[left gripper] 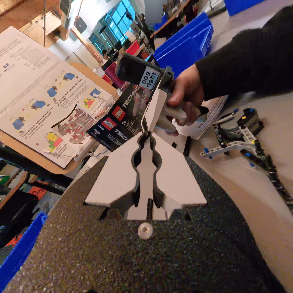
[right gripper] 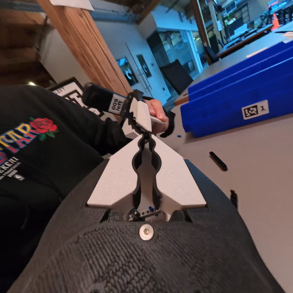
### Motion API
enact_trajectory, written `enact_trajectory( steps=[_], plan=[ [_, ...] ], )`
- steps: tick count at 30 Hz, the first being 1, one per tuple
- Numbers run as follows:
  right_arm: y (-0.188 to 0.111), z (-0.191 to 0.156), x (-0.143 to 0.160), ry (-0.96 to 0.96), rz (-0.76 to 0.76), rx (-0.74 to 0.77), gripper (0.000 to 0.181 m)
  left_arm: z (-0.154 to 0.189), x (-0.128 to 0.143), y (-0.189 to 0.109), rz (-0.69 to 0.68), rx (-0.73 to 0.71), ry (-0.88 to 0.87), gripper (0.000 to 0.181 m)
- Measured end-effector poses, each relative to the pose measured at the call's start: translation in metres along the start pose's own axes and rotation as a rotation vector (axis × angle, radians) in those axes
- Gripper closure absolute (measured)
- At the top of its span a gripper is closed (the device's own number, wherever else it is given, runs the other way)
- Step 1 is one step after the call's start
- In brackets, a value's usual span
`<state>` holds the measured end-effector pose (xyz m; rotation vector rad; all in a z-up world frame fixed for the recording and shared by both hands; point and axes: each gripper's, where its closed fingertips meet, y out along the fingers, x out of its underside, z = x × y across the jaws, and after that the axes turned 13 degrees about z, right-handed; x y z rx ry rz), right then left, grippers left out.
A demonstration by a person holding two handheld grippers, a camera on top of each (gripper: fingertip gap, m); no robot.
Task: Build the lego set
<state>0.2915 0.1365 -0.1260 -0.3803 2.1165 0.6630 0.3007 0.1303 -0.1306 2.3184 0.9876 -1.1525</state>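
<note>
Left hand-held gripper [left gripper: 146, 136] and right hand-held gripper [right gripper: 145, 136] meeting tip to tip above the table [left gripper: 237, 182], both pressed together on a tiny dark piece too small to identify, sleeved hand [left gripper: 185, 98] tilting the right one downward, half-built grey-and-black lego frame [left gripper: 237, 138] lying well apart, partly blurred.

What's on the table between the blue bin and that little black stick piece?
Nothing. In the right wrist view, the stretch of table between the blue bin and the black stick piece is bare; a tiny blue bit lies off to the side.

small dark piece [left gripper: 147, 134] between meeting tongs tips too small to identify
</note>
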Motion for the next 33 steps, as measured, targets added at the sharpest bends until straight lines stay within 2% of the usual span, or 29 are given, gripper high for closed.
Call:
enact_trajectory(
  steps=[3,5,11,13,15,18,21,26,30,33],
  plan=[
    [0.004,-0.01,-0.004,0.015,0.031,-0.057,0.179,-0.001,-0.011,-0.003,0.067,0.016,-0.069,0.178],
    [0.005,-0.013,-0.005,0.025,0.035,-0.073,0.179,-0.001,-0.015,-0.003,0.081,0.019,-0.053,0.178],
    [0.004,-0.013,-0.005,0.017,0.035,-0.074,0.179,0.0,-0.015,-0.003,0.025,0.045,-0.014,0.179],
    [0.001,-0.003,-0.003,-0.073,-0.032,0.022,0.179,-0.003,-0.008,-0.004,-0.04,0.043,-0.014,0.178],
    [-0.014,0.011,-0.001,-0.223,-0.159,0.164,0.171,-0.008,-0.005,-0.005,-0.084,0.036,-0.021,0.178],
    [-0.052,0.018,-0.014,-0.475,-0.345,0.365,0.16,-0.011,0.011,-0.008,-0.212,0.047,-0.091,0.178],
    [-0.092,0.02,-0.041,-0.675,-0.428,0.576,0.157,-0.006,0.032,-0.01,-0.354,0.09,-0.192,0.178],
    [-0.141,0.017,-0.062,-0.756,-0.499,0.786,0.151,0.002,0.05,-0.009,-0.425,0.144,-0.241,0.178],
    [-0.152,0.019,-0.072,-0.753,-0.451,0.839,0.15,0.007,0.058,-0.008,-0.46,0.162,-0.232,0.178],
    [-0.15,0.02,-0.071,-0.761,-0.454,0.836,0.148,0.009,0.061,-0.007,-0.473,0.175,-0.234,0.178]
  ],
)
